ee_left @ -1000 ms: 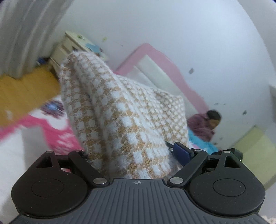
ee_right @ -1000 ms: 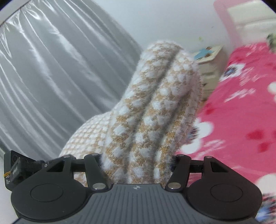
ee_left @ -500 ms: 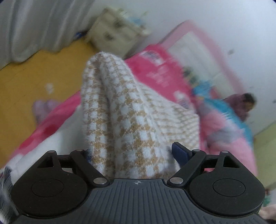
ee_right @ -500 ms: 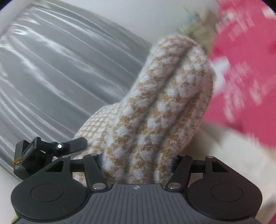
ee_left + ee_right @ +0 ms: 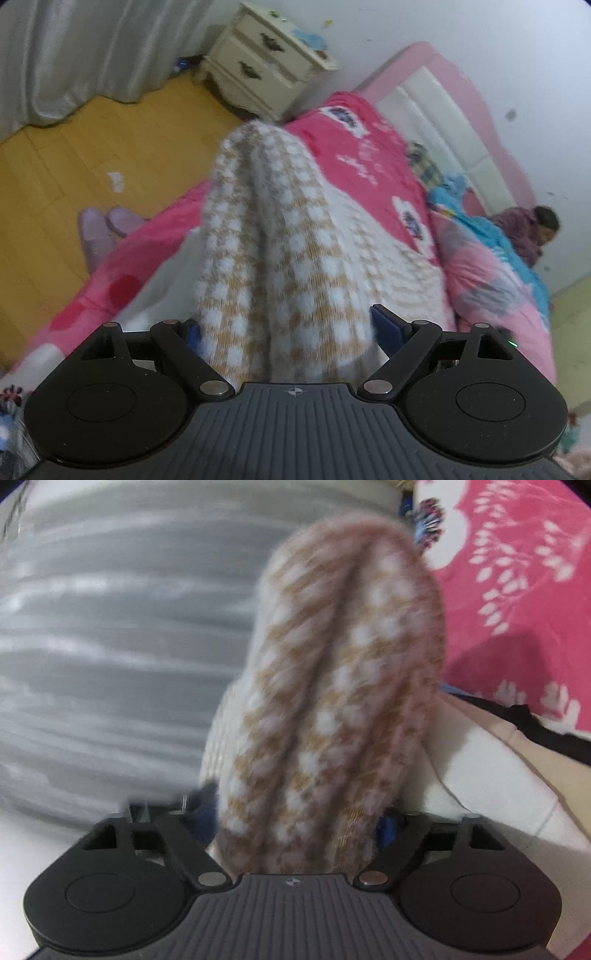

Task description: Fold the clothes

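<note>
A tan-and-white checked knit garment bulges up between the fingers of my left gripper, which is shut on a bunched fold of it. The rest of the knit trails right and down over the pink bed cover. In the right wrist view the same checked knit garment stands as a thick folded ridge, and my right gripper is shut on it. Both sets of fingertips are mostly buried in the fabric. This view is blurred.
A cream nightstand and grey curtain stand beyond the wooden floor, where purple slippers lie. A person sits by the pink headboard. A white cloth and dark strip lie on the bed.
Both grippers have tipped downward with the knit still clamped: the left view swung from wall to floor and bed, the right view from curtain toward the bed cover and white cloth.
</note>
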Motion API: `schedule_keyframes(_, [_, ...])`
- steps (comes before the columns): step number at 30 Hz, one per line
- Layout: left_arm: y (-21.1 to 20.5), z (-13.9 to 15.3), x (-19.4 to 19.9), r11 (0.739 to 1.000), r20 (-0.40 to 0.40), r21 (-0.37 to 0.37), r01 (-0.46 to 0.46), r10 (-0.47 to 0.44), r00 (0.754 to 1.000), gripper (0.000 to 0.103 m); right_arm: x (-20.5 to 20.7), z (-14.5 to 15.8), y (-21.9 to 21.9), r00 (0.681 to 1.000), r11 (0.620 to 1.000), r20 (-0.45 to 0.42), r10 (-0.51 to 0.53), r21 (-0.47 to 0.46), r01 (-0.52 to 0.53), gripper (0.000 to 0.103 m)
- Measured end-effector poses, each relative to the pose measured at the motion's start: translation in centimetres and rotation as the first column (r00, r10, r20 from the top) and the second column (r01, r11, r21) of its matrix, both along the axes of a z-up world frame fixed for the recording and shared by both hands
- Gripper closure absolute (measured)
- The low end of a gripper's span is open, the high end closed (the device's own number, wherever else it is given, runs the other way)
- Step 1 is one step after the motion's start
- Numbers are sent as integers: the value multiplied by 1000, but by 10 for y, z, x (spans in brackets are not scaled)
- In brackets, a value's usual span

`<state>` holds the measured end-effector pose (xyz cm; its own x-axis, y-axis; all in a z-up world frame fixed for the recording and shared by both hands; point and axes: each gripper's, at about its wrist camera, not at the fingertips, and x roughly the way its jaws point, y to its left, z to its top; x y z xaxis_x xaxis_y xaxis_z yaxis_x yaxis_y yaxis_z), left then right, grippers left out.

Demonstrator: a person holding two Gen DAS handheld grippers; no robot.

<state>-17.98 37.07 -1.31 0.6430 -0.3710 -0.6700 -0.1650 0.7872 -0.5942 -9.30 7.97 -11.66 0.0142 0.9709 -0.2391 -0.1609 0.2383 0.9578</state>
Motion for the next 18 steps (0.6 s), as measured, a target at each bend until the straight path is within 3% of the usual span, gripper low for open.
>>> schedule_keyframes(3, [1, 7, -1, 1000, 9, -1, 9, -9, 1000, 35, -24, 24, 4, 982, 999, 187, 17, -45, -9, 39])
schedule_keyframes(5, [0, 17, 4, 999, 15, 10, 48, -48, 999, 39, -44, 41, 5, 948, 998, 317, 25, -65, -5, 38])
schedule_keyframes(7, [-5, 27, 13, 996, 8, 32, 88, -89, 996, 39, -61, 50, 4, 920, 999, 391, 16, -53, 6, 38])
schedule_keyframes(9, [-9, 37, 21, 990, 1, 54, 129, -129, 992, 40, -72, 53, 3, 899, 999, 437, -15, -30, 31, 38])
schedule_keyframes(13, [-17, 57, 38, 973, -17, 96, 208, -207, 978, 40, -81, 51, -7, 911, 993, 395, -115, 64, 97, 38])
schedule_keyframes(15, [-29, 67, 51, 944, -24, 157, 291, -291, 957, 40, -83, 49, -11, 913, 982, 365, -182, 116, 149, 38])
schedule_keyframes(18, [-54, 81, 76, 851, -46, 282, 442, -448, 893, 39, -96, 49, -11, 886, 953, 360, -293, 181, 242, 29])
